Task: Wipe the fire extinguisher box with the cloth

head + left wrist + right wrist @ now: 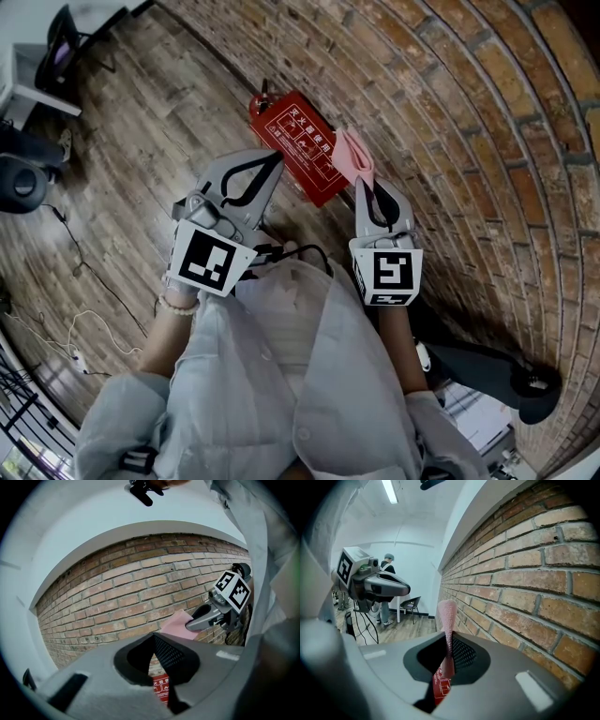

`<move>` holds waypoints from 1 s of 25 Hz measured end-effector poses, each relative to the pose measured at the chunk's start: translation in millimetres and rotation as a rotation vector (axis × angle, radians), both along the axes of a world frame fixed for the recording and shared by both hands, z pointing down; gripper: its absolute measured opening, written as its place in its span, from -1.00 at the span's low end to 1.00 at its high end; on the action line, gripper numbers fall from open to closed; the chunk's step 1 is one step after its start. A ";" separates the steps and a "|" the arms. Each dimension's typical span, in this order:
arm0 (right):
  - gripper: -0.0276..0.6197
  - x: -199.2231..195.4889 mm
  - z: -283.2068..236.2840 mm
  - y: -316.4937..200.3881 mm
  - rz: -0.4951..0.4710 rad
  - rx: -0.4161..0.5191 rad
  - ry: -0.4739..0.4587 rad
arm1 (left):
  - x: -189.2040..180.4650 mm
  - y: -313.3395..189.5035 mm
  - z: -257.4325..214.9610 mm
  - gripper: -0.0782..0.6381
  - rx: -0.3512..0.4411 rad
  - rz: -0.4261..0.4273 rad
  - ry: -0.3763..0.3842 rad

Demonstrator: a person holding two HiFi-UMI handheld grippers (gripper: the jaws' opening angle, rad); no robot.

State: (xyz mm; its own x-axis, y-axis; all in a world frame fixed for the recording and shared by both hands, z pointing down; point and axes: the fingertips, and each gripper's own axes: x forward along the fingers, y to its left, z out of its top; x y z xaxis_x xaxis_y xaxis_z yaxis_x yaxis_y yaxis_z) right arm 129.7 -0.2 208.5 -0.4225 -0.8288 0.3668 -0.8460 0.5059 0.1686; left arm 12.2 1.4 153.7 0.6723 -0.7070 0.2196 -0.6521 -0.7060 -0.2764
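Right gripper (364, 184) clamps the pink cloth (354, 155) just beside the red fire extinguisher box (298, 141); left gripper (274, 162) near the box, jaws together, empty.

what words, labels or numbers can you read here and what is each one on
"火器使", as far as it shows: part of a white line on the red fire extinguisher box, left gripper view.
Remaining white print on the box: too small to read.
Marker cubes on the left hand-held gripper and right hand-held gripper: square patterns, no words.
The cloth: no print.
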 end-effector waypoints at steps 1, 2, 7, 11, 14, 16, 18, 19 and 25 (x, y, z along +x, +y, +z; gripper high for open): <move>-0.85 0.0 -0.6 0.0 0.000 0.001 -0.001 | 0.1 0.0 -0.6 -0.79 0.001 -0.001 0.001; -0.85 -0.2 -1.4 0.1 -0.001 0.003 -0.002 | 0.3 0.2 -1.0 -0.79 0.001 -0.002 0.001; -0.85 -2.7 -6.1 0.6 -0.008 0.017 0.001 | 1.2 1.7 -2.0 -0.79 0.002 -0.002 0.002; -0.85 -1.5 -4.3 2.8 -0.012 0.012 0.005 | 2.1 3.5 -2.0 -0.79 0.001 -0.004 0.000; -0.85 -2.4 -3.8 4.7 -0.014 0.006 -0.001 | 2.0 5.8 -1.2 -0.79 -0.002 -0.008 0.001; -0.85 -2.7 -2.1 5.8 -0.016 0.000 -0.006 | 2.1 6.8 -0.1 -0.79 -0.005 -0.009 -0.001; -0.85 -4.1 -1.9 6.2 -0.022 0.001 -0.011 | 2.7 8.0 0.4 -0.79 -0.007 -0.006 -0.007; -0.85 -4.5 -1.6 6.4 -0.024 -0.001 -0.011 | 3.2 8.6 0.4 -0.79 -0.007 -0.005 -0.009; -0.85 -4.9 0.6 8.2 -0.027 -0.012 -0.007 | 3.3 11.1 0.3 -0.79 -0.012 -0.002 -0.007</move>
State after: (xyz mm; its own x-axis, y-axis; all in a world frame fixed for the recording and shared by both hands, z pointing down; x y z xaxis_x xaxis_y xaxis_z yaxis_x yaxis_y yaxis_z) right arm 124.8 7.9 209.2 -0.4474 -0.8126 0.3735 -0.8332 0.5305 0.1562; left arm 15.6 12.6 154.0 0.6691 -0.7060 0.2323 -0.6520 -0.7076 -0.2725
